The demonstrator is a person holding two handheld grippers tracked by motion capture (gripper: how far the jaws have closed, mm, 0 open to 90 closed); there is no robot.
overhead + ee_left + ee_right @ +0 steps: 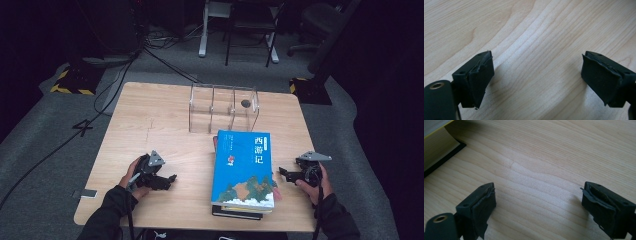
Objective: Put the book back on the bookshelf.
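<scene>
Nothing is begun — the left gripper [167, 179] and right gripper [286, 172] gape wide and empty either side of the untouched book stack [243, 167] on the counter [150, 125].

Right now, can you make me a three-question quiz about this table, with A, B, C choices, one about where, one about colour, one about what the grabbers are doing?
1. Where is the book stack?
A. Between the two grippers
B. Inside the clear rack
C. On the floor

2. What colour is the top book's cover?
A. Red
B. Blue
C. Black

3. How are the left gripper and right gripper?
A. Both squeezing a book
B. One holding the rack
C. Both open, holding nothing

Answers:
1 A: the stack lies on the table with a gripper on each side.
2 B: its cover is blue with white clouds.
3 C: both gripper views show wide jaws over bare wood.
</scene>
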